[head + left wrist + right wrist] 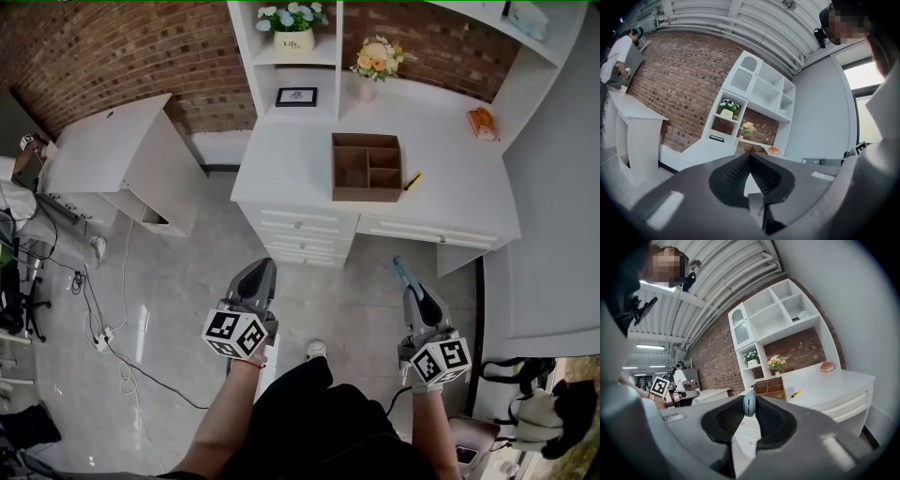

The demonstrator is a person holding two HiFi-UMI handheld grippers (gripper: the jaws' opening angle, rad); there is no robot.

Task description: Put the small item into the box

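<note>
A brown wooden box with several compartments stands on the white desk. A small yellow item lies just right of it. My right gripper hangs over the floor, well short of the desk. It is shut on a slim blue-grey item that sticks out past the jaws. In the right gripper view that item shows end-on between the pads, with the box and the yellow item far ahead. My left gripper is shut with nothing in it.
Drawers front the desk. A shelf unit behind it holds a flower pot, a framed card and a vase. An orange object lies at the desk's right. A white cabinet stands left, with cables on the floor.
</note>
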